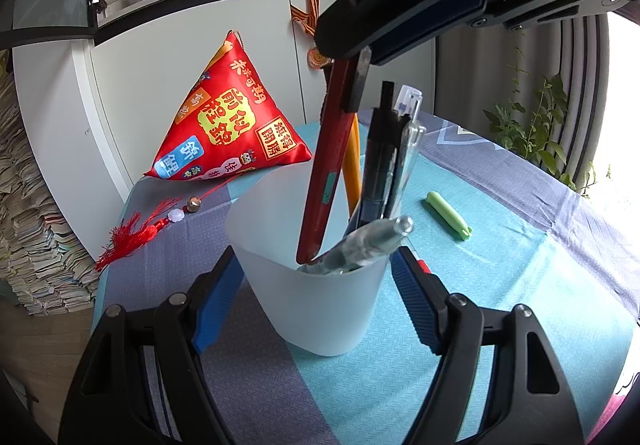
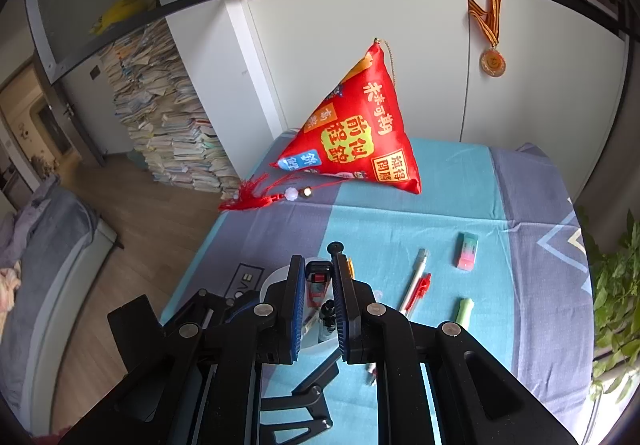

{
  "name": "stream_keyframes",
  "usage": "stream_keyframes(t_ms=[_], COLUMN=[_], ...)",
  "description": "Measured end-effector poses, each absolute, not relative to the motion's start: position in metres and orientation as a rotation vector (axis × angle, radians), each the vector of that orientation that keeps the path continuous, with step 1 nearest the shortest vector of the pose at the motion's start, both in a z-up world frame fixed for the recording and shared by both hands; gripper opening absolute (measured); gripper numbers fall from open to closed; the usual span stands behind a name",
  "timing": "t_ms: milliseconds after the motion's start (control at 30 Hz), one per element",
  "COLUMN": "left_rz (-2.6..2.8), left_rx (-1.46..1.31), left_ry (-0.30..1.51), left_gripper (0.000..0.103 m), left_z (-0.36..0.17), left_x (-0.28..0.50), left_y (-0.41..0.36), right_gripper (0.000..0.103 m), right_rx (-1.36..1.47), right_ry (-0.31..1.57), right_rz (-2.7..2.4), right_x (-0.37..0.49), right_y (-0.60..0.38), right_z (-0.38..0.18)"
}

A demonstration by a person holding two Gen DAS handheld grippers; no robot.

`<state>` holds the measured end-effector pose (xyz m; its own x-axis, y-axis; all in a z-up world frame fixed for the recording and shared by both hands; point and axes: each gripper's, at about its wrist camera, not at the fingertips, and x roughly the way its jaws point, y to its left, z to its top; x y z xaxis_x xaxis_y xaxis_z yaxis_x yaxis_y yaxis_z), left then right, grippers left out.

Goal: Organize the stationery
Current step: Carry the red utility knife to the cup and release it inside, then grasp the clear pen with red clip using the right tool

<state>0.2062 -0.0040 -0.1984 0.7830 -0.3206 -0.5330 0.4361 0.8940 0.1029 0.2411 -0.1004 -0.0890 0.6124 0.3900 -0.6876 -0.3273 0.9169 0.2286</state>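
Frosted translucent plastic, that's the cup (image 1: 316, 285) at the centre of things, and the left gripper (image 1: 316, 281) has its blue-padded jaws set against both sides of it, gripping it so it cannot skid or tip on the counter (image 1: 500, 285) while something goes in from above. From above comes the right gripper (image 2: 316, 281), jaws drawn narrow and pinching the black top end of a red utility knife (image 1: 324, 169); its lower end is already below the rim, the body leaning against the cup's inner wall. Holding it by the very top makes sense, I'd say, since that keeps the jaws clear of what's already standing in there. And the cup is getting busy: a yellow pencil (image 1: 352, 161) just behind the knife, a black pen (image 1: 380, 161) upright, a clear pen (image 1: 410, 141) beside it, and a grey clear-barrelled pen (image 1: 360, 241) slanting across the near rim. My read is that the knife is low enough to be let go. Out on the blue patterned cloth plenty waits: a green cap-shaped piece (image 2: 464, 311), a white pen (image 2: 416, 281) with a red pen (image 2: 420, 289) touching it, and a pink and teal eraser (image 2: 467, 249) a little farther off. The red satin pouch (image 1: 228, 121) with its tassel sits well back, out of the sorting.
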Motion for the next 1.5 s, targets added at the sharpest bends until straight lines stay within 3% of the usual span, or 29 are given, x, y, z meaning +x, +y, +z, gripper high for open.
stream_keyframes(t_ms=[1033, 1500], left_rz=[-0.408, -0.407], left_rx=[0.226, 0.226], left_ry=[0.538, 0.539], left_gripper=[0.075, 0.075], left_z=[-0.198, -0.198], left_x=[0.208, 0.208], left_y=[-0.003, -0.002], right_gripper=[0.015, 0.015], right_rx=[0.174, 0.239], right_ry=[0.784, 1.193], right_rz=[0.305, 0.227], right_x=[0.221, 0.267], right_y=[-0.15, -0.155], right_z=[-0.09, -0.21])
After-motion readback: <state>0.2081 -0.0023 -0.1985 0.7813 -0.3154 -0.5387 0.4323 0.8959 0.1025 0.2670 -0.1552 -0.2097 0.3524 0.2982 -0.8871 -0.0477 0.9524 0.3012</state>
